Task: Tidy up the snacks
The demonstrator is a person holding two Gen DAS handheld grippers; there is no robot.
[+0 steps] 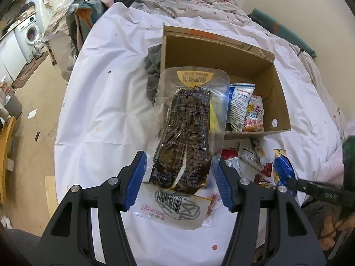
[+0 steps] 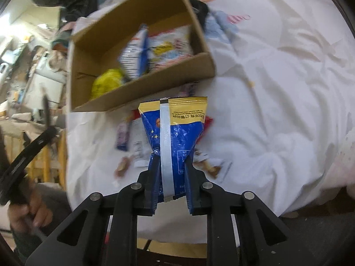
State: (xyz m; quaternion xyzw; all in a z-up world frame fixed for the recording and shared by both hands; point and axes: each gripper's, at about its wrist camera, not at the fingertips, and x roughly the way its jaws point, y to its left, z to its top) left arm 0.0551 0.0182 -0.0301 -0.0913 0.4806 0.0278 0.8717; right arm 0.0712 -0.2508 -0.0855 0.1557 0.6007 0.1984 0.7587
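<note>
My left gripper (image 1: pixel 179 158) is shut on a clear vacuum pouch of dark food (image 1: pixel 184 133), blue pads pressing on both its sides; the pouch hangs above the sheet in front of the cardboard box (image 1: pixel 221 51). My right gripper (image 2: pixel 172 160) is shut on a blue and yellow snack bag (image 2: pixel 177 124), pinching it narrow near its lower end. That bag (image 1: pixel 281 166) also shows at the right of the left wrist view. The open box (image 2: pixel 142 90) holds a blue-white bag (image 2: pixel 137 51), a pale printed bag (image 2: pixel 170 44) and a yellow packet (image 2: pixel 106 82).
Several loose snack packets (image 1: pixel 255 157) lie on the white sheet (image 1: pixel 106 110) in front of the box. A grey cloth (image 1: pixel 153 75) is bunched against the box's left wall. Rumpled bedding (image 1: pixel 195 4) lies behind it. The floor (image 1: pixel 33 133) drops off left. A hand (image 2: pixel 35 210) grips the other tool.
</note>
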